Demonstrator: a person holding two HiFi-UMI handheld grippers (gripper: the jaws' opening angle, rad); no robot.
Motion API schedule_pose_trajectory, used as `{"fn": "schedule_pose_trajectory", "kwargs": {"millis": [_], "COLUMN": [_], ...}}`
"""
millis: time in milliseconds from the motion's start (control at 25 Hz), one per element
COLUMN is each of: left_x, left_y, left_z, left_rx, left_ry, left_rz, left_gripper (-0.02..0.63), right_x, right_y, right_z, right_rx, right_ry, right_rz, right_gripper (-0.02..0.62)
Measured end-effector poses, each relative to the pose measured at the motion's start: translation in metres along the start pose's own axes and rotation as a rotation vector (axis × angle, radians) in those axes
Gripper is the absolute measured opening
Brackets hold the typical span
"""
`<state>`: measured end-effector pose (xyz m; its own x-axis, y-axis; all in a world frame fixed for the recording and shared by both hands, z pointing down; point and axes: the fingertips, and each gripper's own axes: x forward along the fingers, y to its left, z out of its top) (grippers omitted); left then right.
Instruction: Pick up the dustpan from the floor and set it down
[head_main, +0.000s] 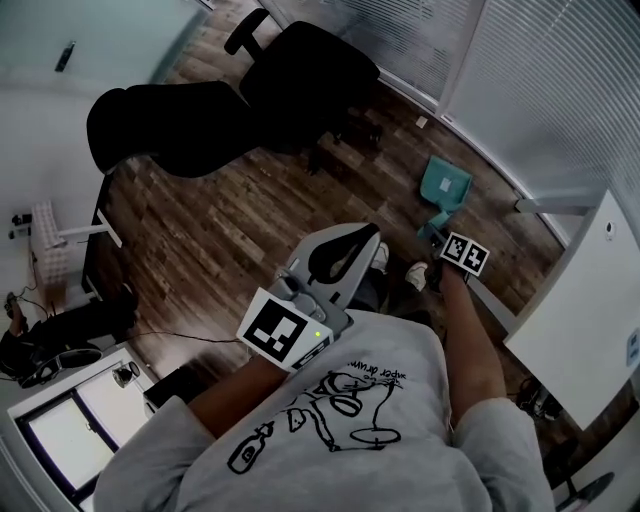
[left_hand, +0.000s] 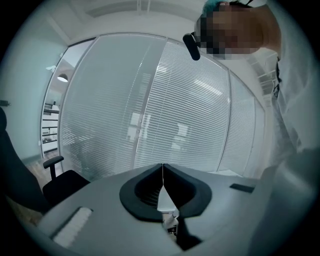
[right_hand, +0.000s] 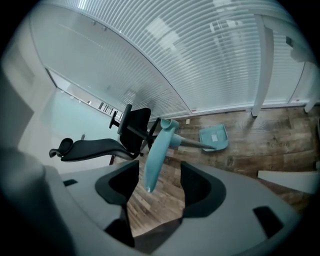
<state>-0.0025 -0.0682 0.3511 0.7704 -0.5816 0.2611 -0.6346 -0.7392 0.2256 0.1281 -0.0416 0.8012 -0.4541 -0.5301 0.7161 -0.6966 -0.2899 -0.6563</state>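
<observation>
I'm straddling the teal plastic long-handled dustpan (right_hand: 158, 150), right gripper (right_hand: 160, 184) wide open, unclamped; closing off-centre risks knocking it toward nine o'clock.

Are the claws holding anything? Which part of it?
Nothing is held. The right claw is open, with the teal dustpan's handle between its jaws but not gripped. The left claw is shut with nothing in it.

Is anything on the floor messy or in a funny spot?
Only the teal dustpan. It sits alone out on the wooden floor by the window blinds, and its long handle slants up between the open jaws of the right gripper, not gripped yet. Nothing looks spilled or broken.
</observation>
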Motion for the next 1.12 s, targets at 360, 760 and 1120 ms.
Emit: {"fn": "schedule_pose_trajectory", "kwargs": {"millis": [360,760,1120], "left_x": [-0.007,-0.015,-0.017], "left_y": [0.004,0.005,0.005], "left_z": [-0.012,-0.021,-0.022], "left_rx": [-0.014,-0.021,-0.025], "left_ry": [0.034,0.06,0.05], "left_rz": [0.013,0.027,0.036], "left_gripper": [0.003,0.003,0.003], "right_x": [0.015,0.026,0.022], "right_y": [-0.002,0.003,0.013], "right_z": [0.0,0.004,0.015], "right_rx": [0.084,0.159,0.14], "right_ry": [-0.032,-0.06,-0.094], "right_rz": [0.057,0.145,0.167], "right_gripper": [0.227,0.224,0.086]}}
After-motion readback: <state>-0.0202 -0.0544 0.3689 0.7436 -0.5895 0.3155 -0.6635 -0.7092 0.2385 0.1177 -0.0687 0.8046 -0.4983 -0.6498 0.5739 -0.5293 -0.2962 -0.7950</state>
